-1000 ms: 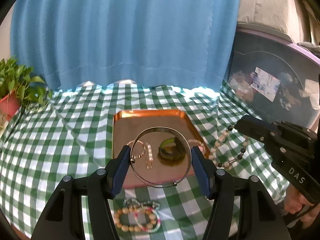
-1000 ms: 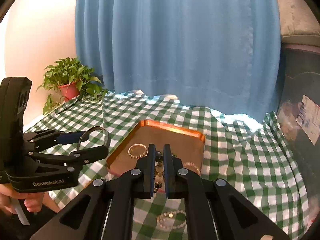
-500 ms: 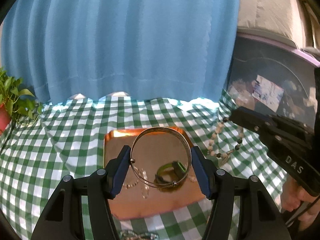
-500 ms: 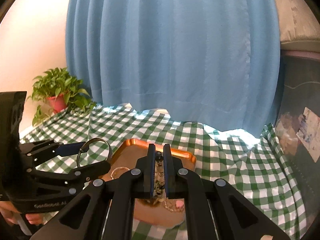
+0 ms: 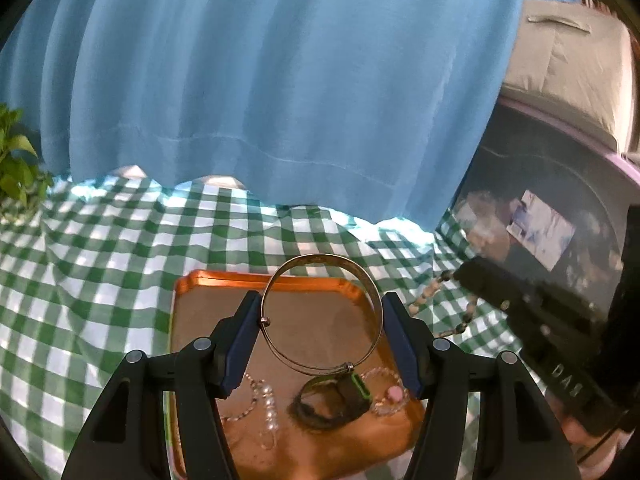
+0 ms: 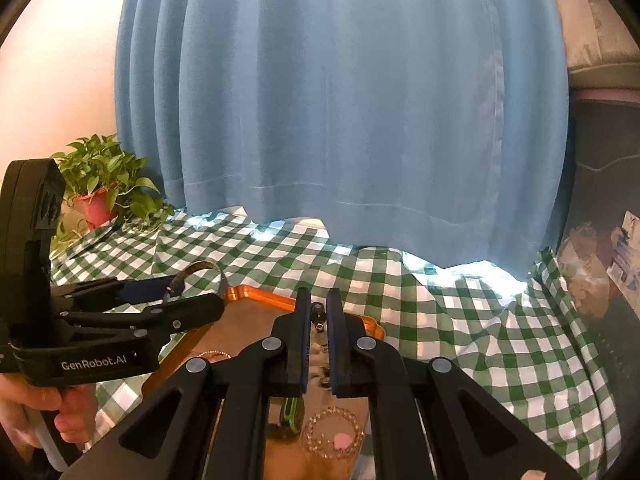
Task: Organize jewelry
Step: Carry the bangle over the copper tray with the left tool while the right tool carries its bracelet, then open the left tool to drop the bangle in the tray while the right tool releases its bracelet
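Silver bangle [image 5: 320, 316], thin, stiff and likely slippery, sits pinched by its sides in the left gripper [image 5: 320, 344] jaws above the orange tray [image 5: 280, 280], while the right gripper [image 6: 319, 316] jaws pinch a floppy bead necklace [image 5: 430, 292].
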`<state>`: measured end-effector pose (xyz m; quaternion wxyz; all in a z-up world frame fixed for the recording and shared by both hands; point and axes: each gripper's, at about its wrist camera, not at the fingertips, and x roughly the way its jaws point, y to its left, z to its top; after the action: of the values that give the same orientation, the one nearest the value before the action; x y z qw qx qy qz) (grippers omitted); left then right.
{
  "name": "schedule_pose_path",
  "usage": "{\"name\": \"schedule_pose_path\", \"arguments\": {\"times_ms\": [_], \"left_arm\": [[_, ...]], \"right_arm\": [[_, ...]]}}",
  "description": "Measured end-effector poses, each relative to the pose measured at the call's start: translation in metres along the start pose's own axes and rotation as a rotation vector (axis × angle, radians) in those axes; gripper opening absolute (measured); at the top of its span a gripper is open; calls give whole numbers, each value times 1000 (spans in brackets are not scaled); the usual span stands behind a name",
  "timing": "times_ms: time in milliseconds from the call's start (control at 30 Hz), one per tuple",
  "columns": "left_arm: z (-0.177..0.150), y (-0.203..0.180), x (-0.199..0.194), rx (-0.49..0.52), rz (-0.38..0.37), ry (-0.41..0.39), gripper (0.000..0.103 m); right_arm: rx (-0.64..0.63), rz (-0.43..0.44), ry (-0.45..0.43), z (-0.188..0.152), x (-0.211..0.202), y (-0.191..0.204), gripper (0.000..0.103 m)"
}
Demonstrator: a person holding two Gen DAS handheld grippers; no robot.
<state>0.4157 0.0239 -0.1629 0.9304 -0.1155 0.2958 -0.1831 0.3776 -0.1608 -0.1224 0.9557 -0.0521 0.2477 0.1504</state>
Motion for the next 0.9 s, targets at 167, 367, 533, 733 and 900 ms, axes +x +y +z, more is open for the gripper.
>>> {"name": "schedule_pose_path", "arguments": {"times_ms": [167,367,533,733,900], "left_arm": [[3,18,17,-40,9,5,61],[-9,53,58,-56,138,129,61],[-21,73,87,-117,155,240,61],[-18,80,92,-121,189,243,61],[-25,90,109,-121,236,303,61]], "right_arm": [[15,22,14,-2,19,3,6],[38,14,64,-13,54,-3,6],[72,0,142,-31,83,-16,6],[98,39,143,-31,90,-20,6],[113,45,230,-49,116,-22,6]]}}
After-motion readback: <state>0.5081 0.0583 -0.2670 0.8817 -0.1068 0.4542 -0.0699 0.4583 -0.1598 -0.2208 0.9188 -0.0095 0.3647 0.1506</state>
